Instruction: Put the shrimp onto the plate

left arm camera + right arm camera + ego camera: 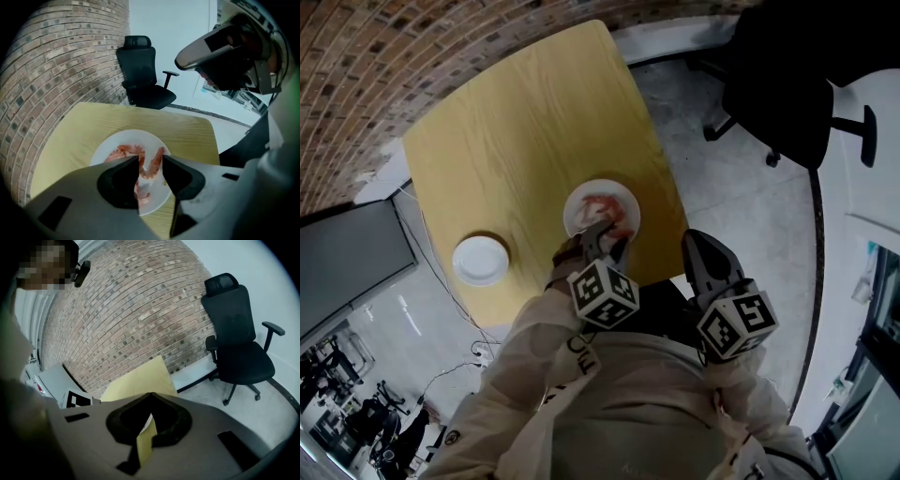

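A white plate [620, 194] lies near the front edge of the yellow table [525, 122], and several pink shrimp [602, 208] rest on it. My left gripper [605, 240] hangs just over the plate's near side, pointing steeply down. In the left gripper view its jaws [151, 161] stand apart, and a curled shrimp [154, 163] on the plate [140, 138] shows through the gap; the pads do not press on it. My right gripper [696, 242] hovers off the table's front right edge. Its tips [149, 395] meet with nothing between them.
A second, smaller white dish [480, 260] sits at the table's left front. A black office chair [787, 84] stands on the floor beyond the table's right side. A brick wall [51, 70] curves behind the table.
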Demonstrator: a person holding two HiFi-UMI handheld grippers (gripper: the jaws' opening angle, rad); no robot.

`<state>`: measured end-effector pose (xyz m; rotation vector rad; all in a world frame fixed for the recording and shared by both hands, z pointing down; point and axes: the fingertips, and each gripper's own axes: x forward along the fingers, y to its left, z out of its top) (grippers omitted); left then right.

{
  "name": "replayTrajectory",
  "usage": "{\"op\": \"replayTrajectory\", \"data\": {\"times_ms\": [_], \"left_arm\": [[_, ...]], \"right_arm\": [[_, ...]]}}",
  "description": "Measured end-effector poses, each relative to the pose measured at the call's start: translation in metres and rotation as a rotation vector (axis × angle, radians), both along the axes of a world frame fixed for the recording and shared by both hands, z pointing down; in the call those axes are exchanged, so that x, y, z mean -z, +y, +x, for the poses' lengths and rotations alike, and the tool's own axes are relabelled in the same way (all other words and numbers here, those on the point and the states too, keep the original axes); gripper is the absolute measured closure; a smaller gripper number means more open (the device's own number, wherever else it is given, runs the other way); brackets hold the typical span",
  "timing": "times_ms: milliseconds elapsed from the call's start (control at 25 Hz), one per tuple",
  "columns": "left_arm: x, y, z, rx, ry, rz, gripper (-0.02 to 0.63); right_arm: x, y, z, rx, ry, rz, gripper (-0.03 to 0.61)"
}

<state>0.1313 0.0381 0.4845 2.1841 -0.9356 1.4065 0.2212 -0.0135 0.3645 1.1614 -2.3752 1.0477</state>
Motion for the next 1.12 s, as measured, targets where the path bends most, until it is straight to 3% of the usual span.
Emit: {"op": "replayTrajectory", "data": {"times_ms": [640, 1120], "left_arm": [[0.013, 0.004, -0.01, 0.028, 0.052, 0.041, 0.453], [0.057, 0.018, -0.076, 0.221, 0.146, 0.105, 0.454]], "right_arm": [[0.006, 0.012, -0.019, 0.005, 0.011, 0.012, 0.554], [0.03, 0.024, -0.088, 0.08, -0.016, 0.054, 0.555]]}}
